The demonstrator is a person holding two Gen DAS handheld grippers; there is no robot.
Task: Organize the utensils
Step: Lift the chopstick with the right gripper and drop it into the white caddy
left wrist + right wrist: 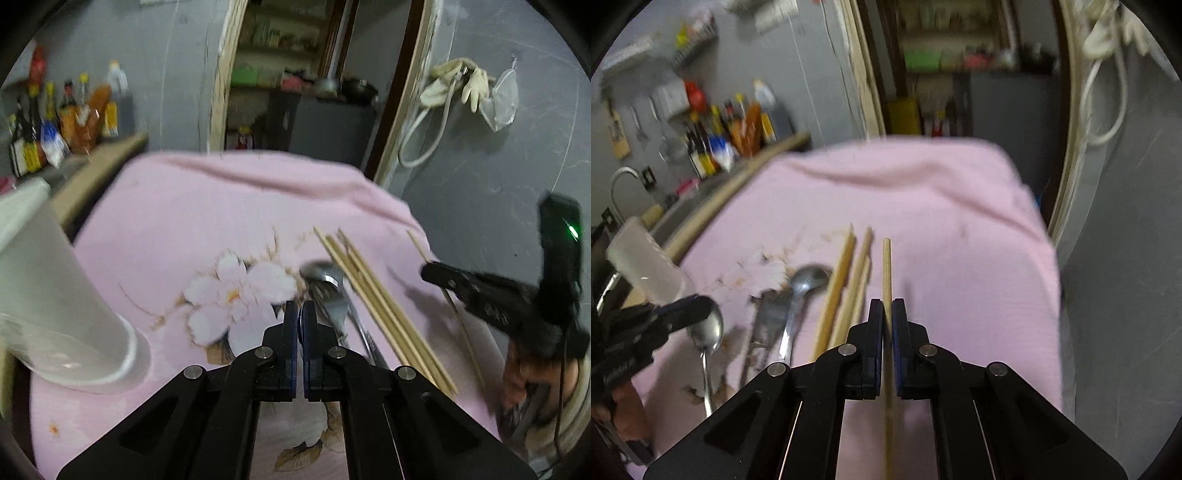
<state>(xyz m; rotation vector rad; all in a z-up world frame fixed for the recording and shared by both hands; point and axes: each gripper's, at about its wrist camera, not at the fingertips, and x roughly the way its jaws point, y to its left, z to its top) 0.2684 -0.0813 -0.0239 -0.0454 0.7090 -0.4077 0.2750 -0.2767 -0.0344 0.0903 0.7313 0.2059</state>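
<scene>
A pink flowered cloth (221, 206) covers the table. My left gripper (300, 306) is shut. In the right wrist view it (701, 306) is clamped on a metal spoon (709, 330), whose handle hangs down. My right gripper (887, 306) is shut on a single wooden chopstick (886, 266) that runs straight out between the pads. The left wrist view shows the right gripper (428, 267) at the cloth's right edge. Several loose chopsticks (376, 302) lie side by side on the cloth. A second spoon (325, 277) and a fork (336, 310) lie just left of them.
A translucent white cup (55, 295) stands tilted at the cloth's left edge. Sauce bottles (66, 118) crowd a counter at the back left, beside a tap (622, 184). Behind the table is an open doorway. Gloves (461, 85) hang on the grey wall to the right.
</scene>
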